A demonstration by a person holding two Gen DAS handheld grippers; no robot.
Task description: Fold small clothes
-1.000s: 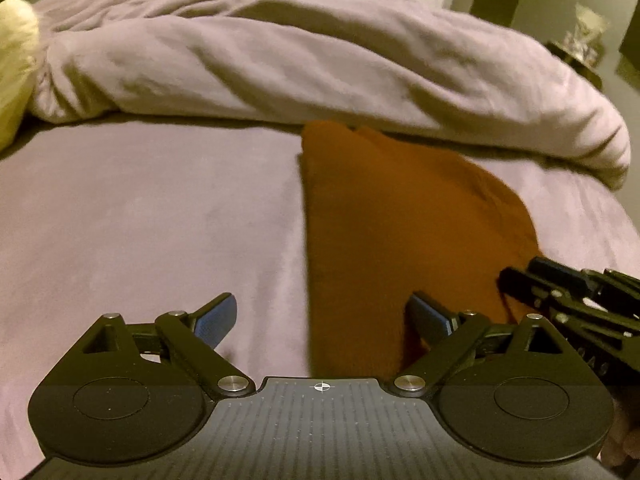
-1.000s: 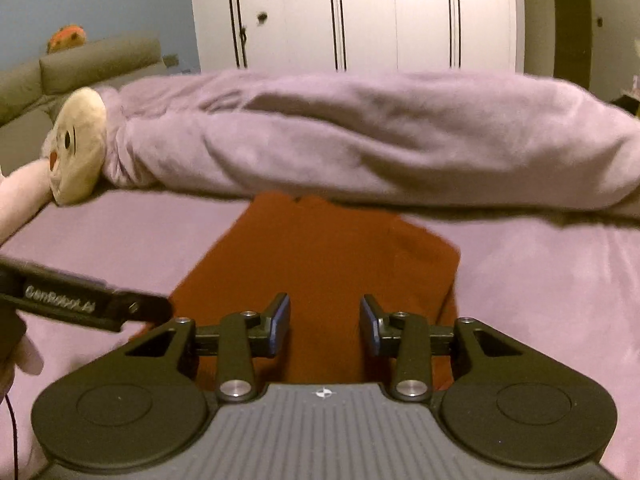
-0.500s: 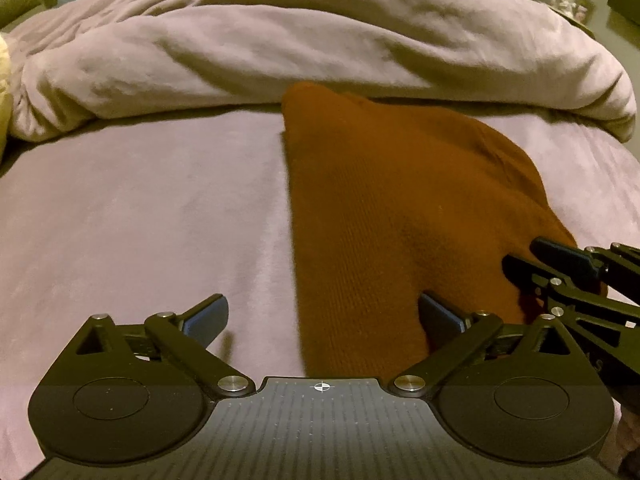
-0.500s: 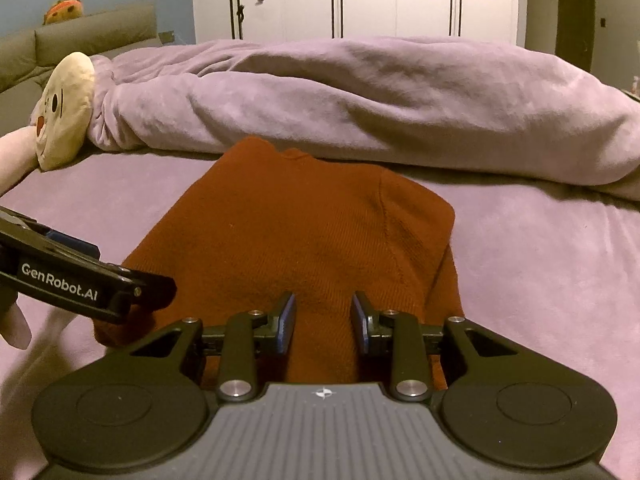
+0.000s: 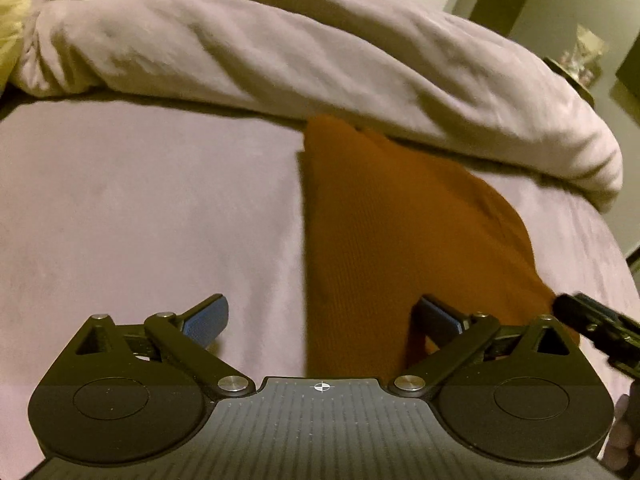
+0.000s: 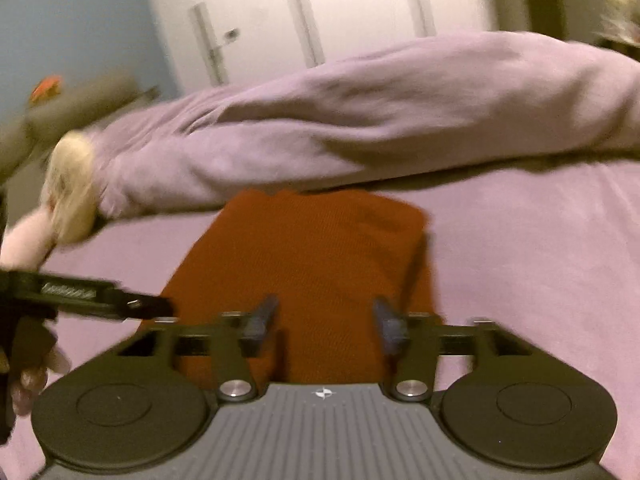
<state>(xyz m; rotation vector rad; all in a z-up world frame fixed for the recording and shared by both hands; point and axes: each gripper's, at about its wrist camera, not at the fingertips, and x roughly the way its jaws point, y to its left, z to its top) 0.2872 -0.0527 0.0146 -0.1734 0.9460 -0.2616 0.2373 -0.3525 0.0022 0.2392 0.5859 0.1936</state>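
The folded rust garment [image 5: 404,232] lies on the mauve bed [image 5: 140,208], its far end near the bunched duvet [image 5: 280,52]. The left gripper [image 5: 322,320] is spread wide, the garment's left edge running between its fingers. The right gripper [image 6: 324,320], also parted and empty, hovers over the garment's near end, lower centre.

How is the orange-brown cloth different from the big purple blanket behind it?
The orange-brown cloth lies flat and smooth; the purple blanket is bunched into a long, wrinkly roll. The cloth is much smaller than the blanket, which stretches across the bed. The cloth is rust-coloured, the blanket pale lilac. Both rest on the bed.
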